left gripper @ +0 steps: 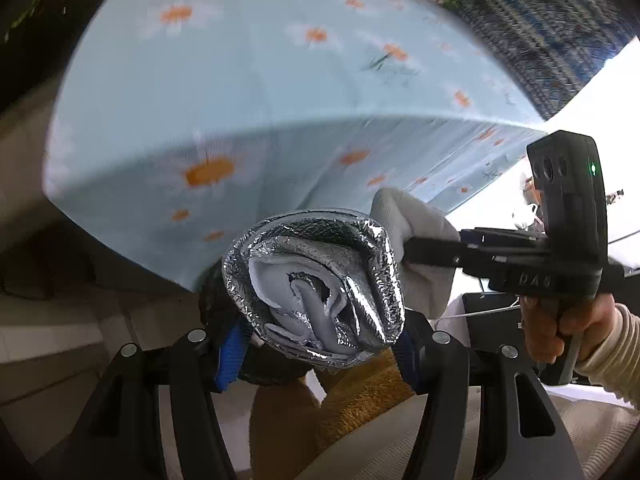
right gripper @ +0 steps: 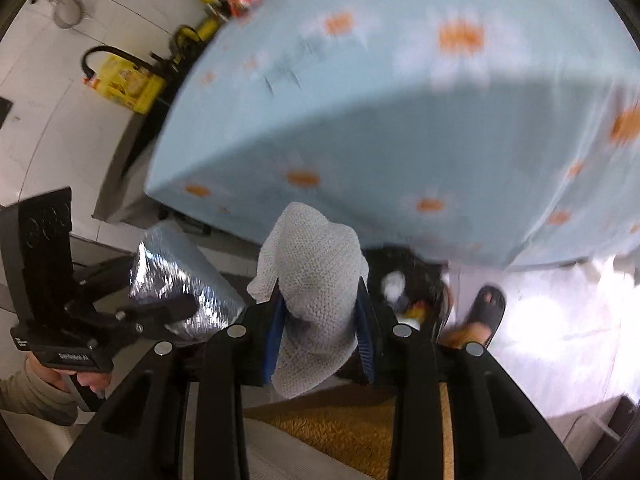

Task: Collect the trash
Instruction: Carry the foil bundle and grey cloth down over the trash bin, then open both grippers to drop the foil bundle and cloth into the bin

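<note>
Left wrist view: the left gripper (left gripper: pixel 320 344) is clamped on a crumpled foil wrapper (left gripper: pixel 316 284) held off the table, just below the overhanging edge of the daisy tablecloth (left gripper: pixel 248 92) — springy foil could slip free, and the right gripper (left gripper: pixel 404 256) close beside it risks a knock. Right wrist view: the right gripper (right gripper: pixel 320 332) is closed on a white cloth wad (right gripper: pixel 312 280) above a dark bin (right gripper: pixel 404 296) — a loose tail could miss, with the table edge ahead, a sandalled foot (right gripper: pixel 480 316) beside it, and open floor (right gripper: pixel 560 340) to the right.

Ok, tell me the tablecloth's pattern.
Light blue tablecloth with white daisies, orange centres; clearest in the left wrist view.
</note>
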